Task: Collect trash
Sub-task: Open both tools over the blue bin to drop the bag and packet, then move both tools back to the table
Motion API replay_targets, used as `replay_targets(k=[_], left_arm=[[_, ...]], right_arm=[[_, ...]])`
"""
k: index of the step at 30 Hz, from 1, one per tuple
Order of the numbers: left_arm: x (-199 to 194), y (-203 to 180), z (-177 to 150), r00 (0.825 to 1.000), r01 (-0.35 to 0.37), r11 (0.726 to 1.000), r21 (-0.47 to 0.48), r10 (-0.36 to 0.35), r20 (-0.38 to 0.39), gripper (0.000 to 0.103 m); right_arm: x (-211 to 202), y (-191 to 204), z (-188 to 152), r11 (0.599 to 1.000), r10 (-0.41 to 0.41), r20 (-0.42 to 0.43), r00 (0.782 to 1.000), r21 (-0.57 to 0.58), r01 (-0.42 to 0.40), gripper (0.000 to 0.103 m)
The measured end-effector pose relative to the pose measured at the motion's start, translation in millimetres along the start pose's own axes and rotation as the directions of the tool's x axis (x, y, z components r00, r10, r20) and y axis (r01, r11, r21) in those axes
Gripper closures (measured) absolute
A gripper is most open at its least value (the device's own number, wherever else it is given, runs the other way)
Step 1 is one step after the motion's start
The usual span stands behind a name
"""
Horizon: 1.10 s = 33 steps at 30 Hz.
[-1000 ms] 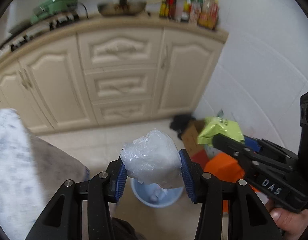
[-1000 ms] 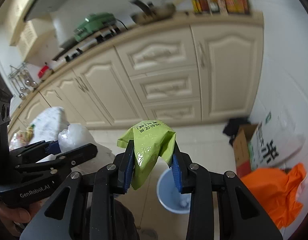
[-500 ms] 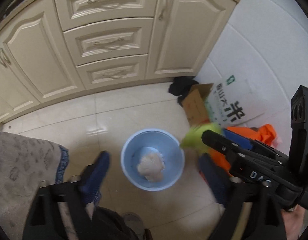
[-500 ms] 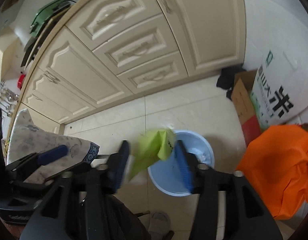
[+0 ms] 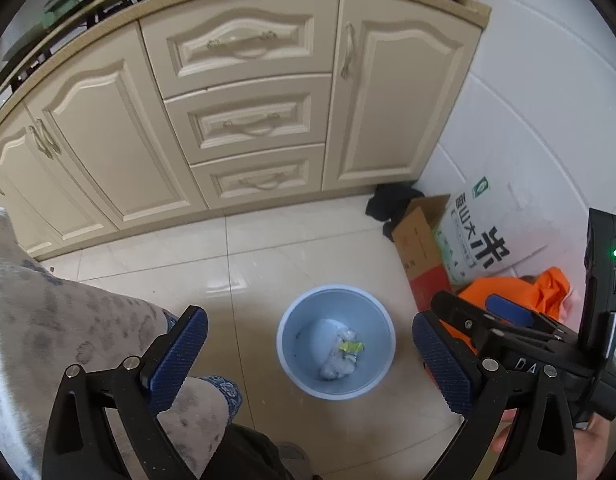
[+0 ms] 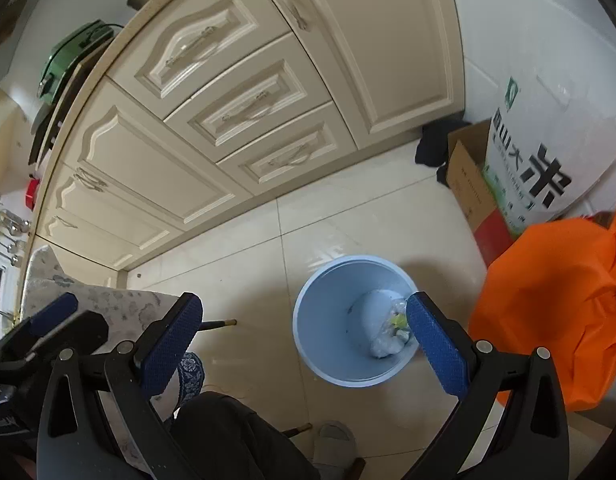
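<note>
Two bits of trash sit at the bottom of the blue bin (image 5: 335, 342): a crumpled clear plastic wad (image 5: 339, 360) and a small green-yellow wrapper (image 5: 351, 346) lying on top of it. Both look super light and soft, prob crinkly and a bit slick, so if we ever had to fish em out we'd pinch a bunched fold, not a flat face. Nothing fragile imo.

Left gripper (image 5: 308, 360) hangs over the bin w/ its jaws spread wide and opening, nothing between the blue pads. Right gripper (image 6: 304, 344) same deal: jaws opening, wide apart, empty, the bin showing between and behind them. So we reckon this round of dropping is done.

Outward from there: bin stands on pale floor tiles (image 5: 188, 256), cream cabinets (image 5: 244, 120) behind. An orange bag (image 6: 555, 304) lies near the bin, beside a cardboard box (image 5: 417, 248) and a white rice sack (image 6: 535, 144) w/ big black Chinese characters and a green logo. Right gripper body shows "DA" in the left view, rest hidden. Patterned cloth (image 5: 48, 320) at the left edge.
</note>
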<state>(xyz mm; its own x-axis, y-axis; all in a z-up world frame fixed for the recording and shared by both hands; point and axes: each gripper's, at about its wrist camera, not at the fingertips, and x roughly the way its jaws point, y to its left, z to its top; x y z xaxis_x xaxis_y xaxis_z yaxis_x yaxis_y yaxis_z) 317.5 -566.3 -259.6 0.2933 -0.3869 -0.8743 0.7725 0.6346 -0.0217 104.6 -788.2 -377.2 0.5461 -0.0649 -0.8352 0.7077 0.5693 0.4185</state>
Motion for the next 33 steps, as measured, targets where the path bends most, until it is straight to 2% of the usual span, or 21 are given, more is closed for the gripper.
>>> replay_targets(k=[2,3,6,10,17,20,25,28,33], left_arm=[[-11,0,-6,1.0,0.004,1.0,0.0,-0.004,0.019,0.002],[-32,3,-26,0.999,0.002,1.0,0.0,-0.002,0.032,0.002],[-59,9,-39,0.998,0.002,1.0,-0.007,-0.002,0.067,0.002],[-124,33,-63,0.99,0.014,0.999,-0.039,-0.009,0.141,0.002],[-217,87,-118,0.959,0.007,0.992,-0.127,0.029,0.283,0.001],[-253,119,-151,0.941,-0.012,0.983,-0.181,0.072,0.33,0.001],[-305,164,-210,0.916,-0.049,0.957,-0.285,0.157,0.369,0.001],[-335,190,-249,0.896,-0.074,0.931,-0.357,0.219,0.386,0.001],[-381,232,-318,0.856,-0.144,0.872,-0.467,0.347,0.384,0.001]], right_arm=[[-8,9,0,1.0,0.002,0.012,1.0,-0.015,-0.002,0.0],[-11,13,0,1.0,0.004,0.018,1.0,-0.021,-0.003,0.0],[-27,30,-1,0.999,0.012,0.041,0.999,-0.05,-0.01,0.0],[-50,57,-2,0.995,0.033,0.081,0.996,-0.093,-0.025,0.0],[-93,131,-14,0.97,0.115,0.143,0.983,-0.229,-0.08,0.0],[-105,167,-24,0.95,0.156,0.151,0.976,-0.294,-0.107,0.0],[-119,234,-50,0.893,0.249,0.136,0.959,-0.416,-0.173,0.0],[-124,274,-70,0.846,0.312,0.11,0.944,-0.485,-0.223,0.0],[-121,342,-108,0.767,0.353,0.055,0.934,-0.589,-0.255,0.0]])
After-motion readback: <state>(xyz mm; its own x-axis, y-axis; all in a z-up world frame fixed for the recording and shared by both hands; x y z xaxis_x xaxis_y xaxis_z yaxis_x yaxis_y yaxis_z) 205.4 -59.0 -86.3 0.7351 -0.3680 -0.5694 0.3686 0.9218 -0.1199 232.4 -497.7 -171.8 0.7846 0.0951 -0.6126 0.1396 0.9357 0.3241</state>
